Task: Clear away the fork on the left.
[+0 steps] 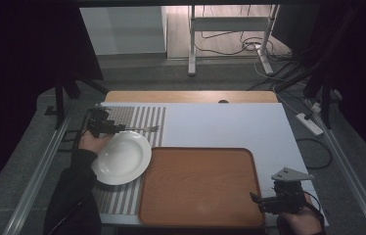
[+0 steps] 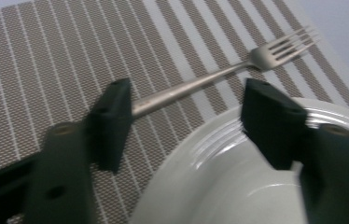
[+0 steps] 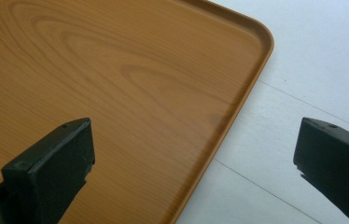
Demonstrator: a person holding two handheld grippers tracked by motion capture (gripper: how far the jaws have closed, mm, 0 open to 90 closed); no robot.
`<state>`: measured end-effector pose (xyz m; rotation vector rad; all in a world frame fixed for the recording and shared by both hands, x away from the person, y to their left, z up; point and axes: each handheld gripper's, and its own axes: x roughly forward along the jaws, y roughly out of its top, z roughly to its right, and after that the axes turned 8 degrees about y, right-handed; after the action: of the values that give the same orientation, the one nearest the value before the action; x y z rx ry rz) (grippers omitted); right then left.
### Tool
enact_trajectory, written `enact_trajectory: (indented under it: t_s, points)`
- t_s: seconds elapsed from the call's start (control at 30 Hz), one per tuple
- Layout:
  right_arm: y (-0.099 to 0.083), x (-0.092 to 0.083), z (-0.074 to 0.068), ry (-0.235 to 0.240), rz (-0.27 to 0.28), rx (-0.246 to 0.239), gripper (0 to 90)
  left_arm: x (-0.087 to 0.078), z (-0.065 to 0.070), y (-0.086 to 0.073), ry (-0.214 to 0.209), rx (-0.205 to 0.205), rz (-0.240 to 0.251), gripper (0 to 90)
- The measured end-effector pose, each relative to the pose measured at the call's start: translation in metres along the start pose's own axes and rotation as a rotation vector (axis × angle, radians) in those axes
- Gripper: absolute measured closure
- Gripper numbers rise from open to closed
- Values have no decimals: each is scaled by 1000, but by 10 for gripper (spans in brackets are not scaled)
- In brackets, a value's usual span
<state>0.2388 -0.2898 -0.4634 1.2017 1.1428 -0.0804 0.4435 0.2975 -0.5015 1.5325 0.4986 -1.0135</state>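
- The left gripper point(image 1: 115, 128) is at the far left of the table, over the striped placemat point(image 1: 139, 117), just beyond the white plate point(image 1: 121, 157).
- In the left gripper view its jaws are half spread, with the fork point(image 2: 219, 74) handle running across the gap between them.
- The handle's end disappears behind the left jaw; the right jaw stands clear of it, over the plate point(image 2: 228, 186) rim. Whether the left pad actually touches the handle, I can't tell.
- The fork point(image 1: 144, 129) lies flat on the placemat point(image 2: 46, 65), prongs pointing away toward the bare white table point(image 1: 220, 122), close beside the plate's far edge.
- The plate sits on the placemat, its right edge just beside the wooden tray point(image 1: 200, 186).
- Over to the right gripper point(image 1: 258, 200): it hovers at the tray's near right corner, held in the person's hand at the bottom edge of the high view.
- In the right gripper view the jaws are spread wide with nothing between them, the tray point(image 3: 116, 84) rim and the white table point(image 3: 312, 56) lying below.
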Motion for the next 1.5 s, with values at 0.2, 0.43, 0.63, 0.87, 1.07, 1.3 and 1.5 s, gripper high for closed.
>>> enact_trajectory:
  t_s: [0.2,0.43,0.63,0.87,1.07,1.3,1.5]
  points:
    - [0,0,0,-2,-2,1,0,13,-10,6,22,25,-59,893]
    - [0,0,0,1,-8,3,0,34,-20,21,71,41,-120,894]
    - [0,0,1,5,-7,9,0,47,-29,28,129,60,-211,894]
    - [-1,0,0,0,-15,5,0,41,-29,19,71,60,-219,895]
    - [0,1,-1,-2,-21,-2,0,34,-27,12,24,96,-243,895]
    - [0,2,-1,-1,-28,-10,0,29,-25,6,-24,130,-257,895]
    - [0,2,-2,-2,-36,-16,0,28,-25,4,-44,135,-261,895]
